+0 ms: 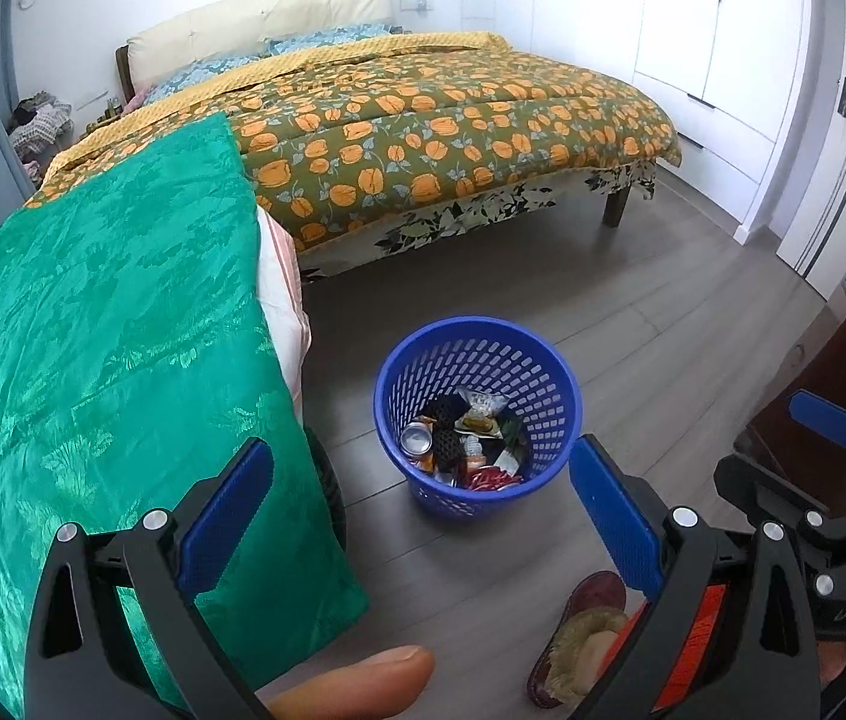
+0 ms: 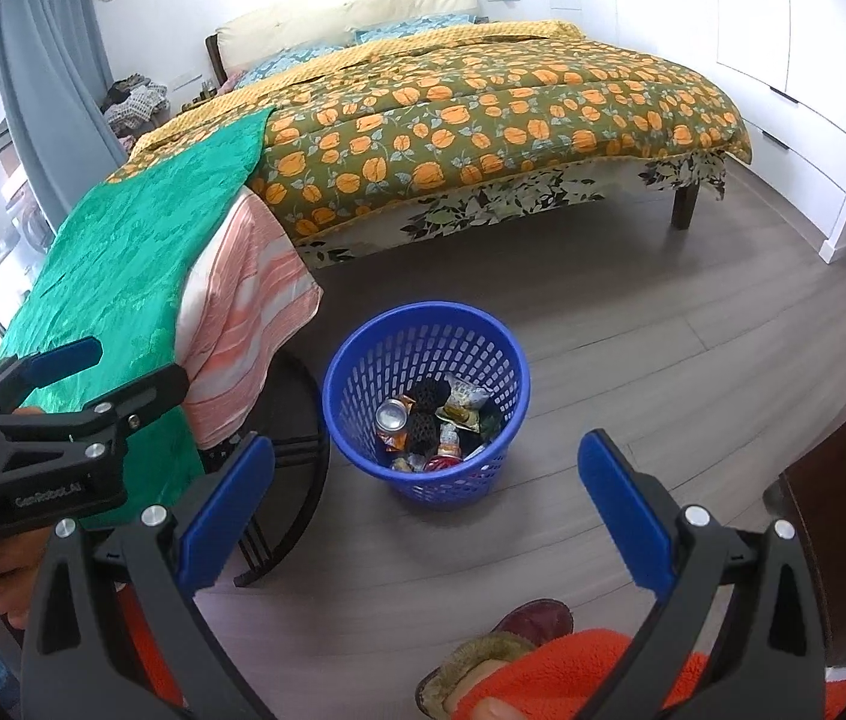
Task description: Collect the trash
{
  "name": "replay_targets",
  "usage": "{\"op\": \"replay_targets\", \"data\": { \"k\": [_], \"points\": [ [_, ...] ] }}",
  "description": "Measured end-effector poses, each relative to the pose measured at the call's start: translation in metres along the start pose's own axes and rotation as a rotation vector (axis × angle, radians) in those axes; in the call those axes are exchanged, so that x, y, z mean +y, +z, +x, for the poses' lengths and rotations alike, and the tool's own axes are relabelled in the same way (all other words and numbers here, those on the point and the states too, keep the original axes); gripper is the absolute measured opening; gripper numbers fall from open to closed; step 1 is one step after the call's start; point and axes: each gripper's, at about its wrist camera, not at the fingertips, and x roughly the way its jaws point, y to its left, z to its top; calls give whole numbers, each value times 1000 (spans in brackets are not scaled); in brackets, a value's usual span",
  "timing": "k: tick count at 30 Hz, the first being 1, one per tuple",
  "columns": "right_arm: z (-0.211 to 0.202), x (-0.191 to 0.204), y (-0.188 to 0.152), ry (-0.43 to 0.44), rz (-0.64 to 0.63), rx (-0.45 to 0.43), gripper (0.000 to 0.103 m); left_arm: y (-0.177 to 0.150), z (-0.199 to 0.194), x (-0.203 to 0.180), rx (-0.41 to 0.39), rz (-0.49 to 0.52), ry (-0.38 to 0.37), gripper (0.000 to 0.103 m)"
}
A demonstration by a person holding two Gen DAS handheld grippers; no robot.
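Observation:
A blue mesh waste basket (image 1: 534,372) stands on the grey wood floor; it also shows in the right wrist view (image 2: 363,378). Inside lie a drink can (image 1: 417,439), snack wrappers (image 1: 480,411) and other trash; the can (image 2: 391,415) and wrappers (image 2: 464,401) show in the right view too. My left gripper (image 1: 423,510) is open and empty, above and in front of the basket. My right gripper (image 2: 426,507) is open and empty, also in front of the basket. The right gripper shows at the left view's right edge (image 1: 831,438). The left gripper shows at the right view's left edge (image 2: 63,372).
A table under a green cloth (image 1: 111,348) stands left of the basket, with a striped cloth (image 2: 243,300) beneath. A bed with an orange-flowered quilt (image 1: 453,120) is behind. White wardrobes (image 1: 711,30) line the right wall. A slippered foot (image 1: 579,642) is near the bottom. Dark furniture (image 2: 843,540) is at right.

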Motion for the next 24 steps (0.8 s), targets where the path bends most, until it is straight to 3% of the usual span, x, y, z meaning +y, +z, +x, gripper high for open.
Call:
{"op": "replay_targets", "data": {
  "k": [24],
  "points": [
    [4,13,-4,0,-53,28,98,-3,8,4,20,-12,27,98]
  ]
}}
